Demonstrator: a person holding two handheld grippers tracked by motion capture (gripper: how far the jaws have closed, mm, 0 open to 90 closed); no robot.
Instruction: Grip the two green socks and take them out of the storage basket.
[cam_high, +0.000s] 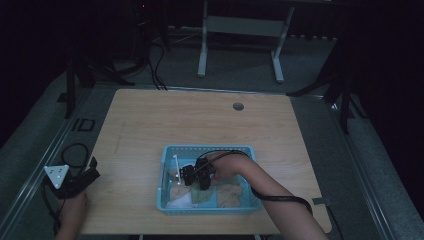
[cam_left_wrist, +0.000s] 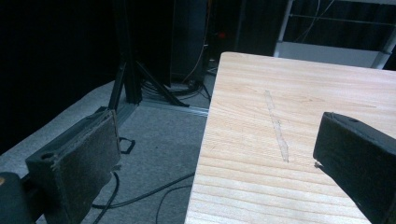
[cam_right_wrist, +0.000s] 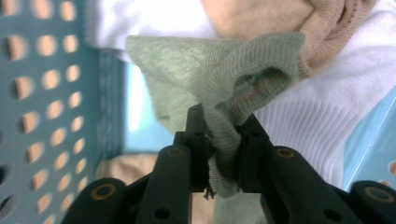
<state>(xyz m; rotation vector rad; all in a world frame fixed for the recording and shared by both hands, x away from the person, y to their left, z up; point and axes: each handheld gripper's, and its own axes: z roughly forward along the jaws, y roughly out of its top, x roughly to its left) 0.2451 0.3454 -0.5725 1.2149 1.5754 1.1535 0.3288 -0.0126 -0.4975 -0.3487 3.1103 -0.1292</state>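
Right gripper view: the right gripper (cam_right_wrist: 223, 140) is clamped on a pale green ribbed sock (cam_right_wrist: 210, 79), bunched and folded, above the blue basket (cam_right_wrist: 51, 93). The left gripper (cam_left_wrist: 210, 154) gapes wide.

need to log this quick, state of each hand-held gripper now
left hand-held gripper: open, holding nothing
right hand-held gripper: closed on the pale green sock in the blue basket

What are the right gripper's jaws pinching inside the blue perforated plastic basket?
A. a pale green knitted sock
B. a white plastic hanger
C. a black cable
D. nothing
A: in the right gripper view, the right gripper is shut on a fold of the pale green knitted sock.
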